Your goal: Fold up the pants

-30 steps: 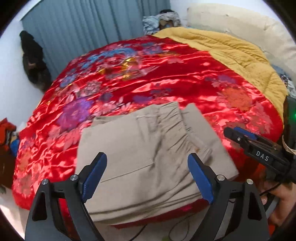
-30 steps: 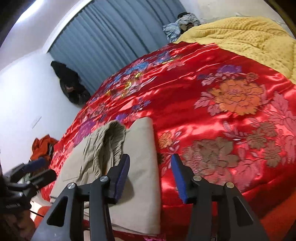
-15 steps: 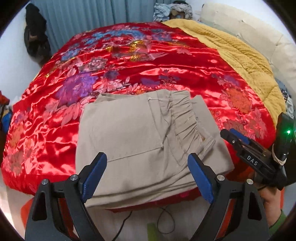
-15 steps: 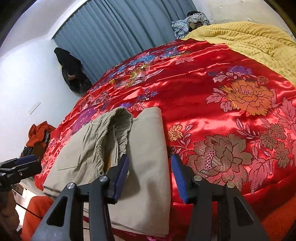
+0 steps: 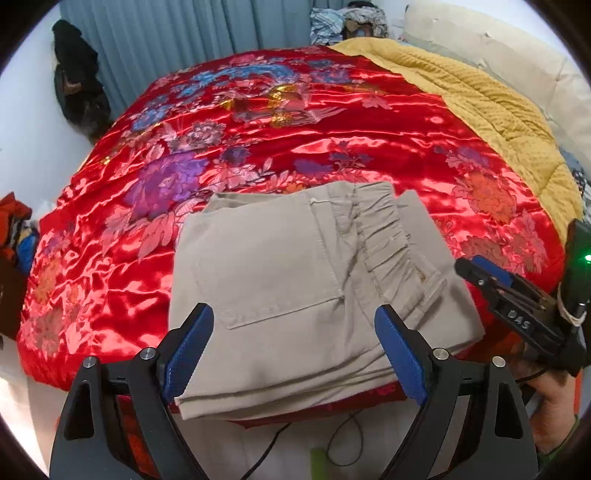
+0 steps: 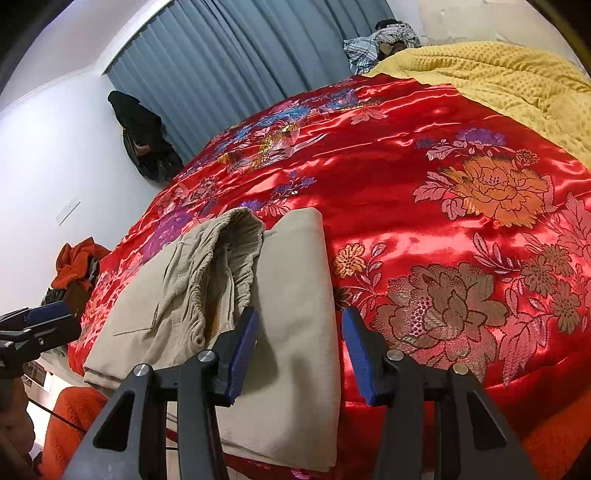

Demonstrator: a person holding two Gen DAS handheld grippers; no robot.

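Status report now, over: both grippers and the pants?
Left gripper open, right gripper open, both empty. Folded beige cotton pants on red satin bedspread. Nothing in the way.

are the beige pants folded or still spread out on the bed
Folded: the beige pants lie as a compact stacked rectangle near the red bedspread's edge, waistband doubled over on top.

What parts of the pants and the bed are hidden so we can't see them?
- Pants legs: both views, tucked under the folded top layers.
- Pants' near edge: right wrist view, hidden behind the right gripper.
- Bed side below the red bedspread: left wrist view, blocked by the left gripper.
- Far pile of clothes: too small.
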